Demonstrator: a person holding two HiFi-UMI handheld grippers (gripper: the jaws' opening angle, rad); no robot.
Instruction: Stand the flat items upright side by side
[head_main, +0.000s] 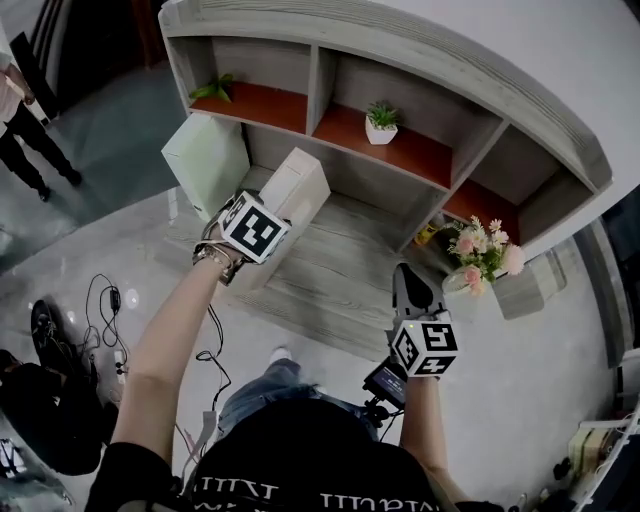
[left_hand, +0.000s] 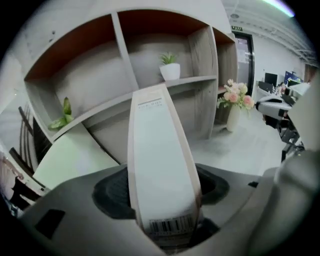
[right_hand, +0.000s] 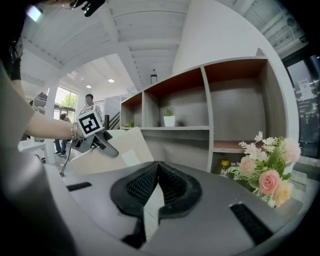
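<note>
Shelf (head_main: 340, 280): grey wood with red-brown boards, open compartments, spanning the far side of the scene.
Green box (head_main: 205, 160): pale green, standing upright at the shelf's left end.
Box (head_main: 300, 185): beige and white, flat, with a barcode at its near end. It is tilted, held in front of the shelf's left part, just right of the green box and apart from it.
Left gripper (left_hand: 165, 190): clamped on the box's near end, a pad on each broad face.
Right gripper (right_hand: 157, 172): jaws together with nothing between them, near the shelf's right part and well apart from both boxes.
Flowers (head_main: 480, 260): pink and white, in a pale vase, right of the right gripper.
Plant (head_main: 381, 122): small, in a white pot, on a red-brown board in the middle compartment.
</note>
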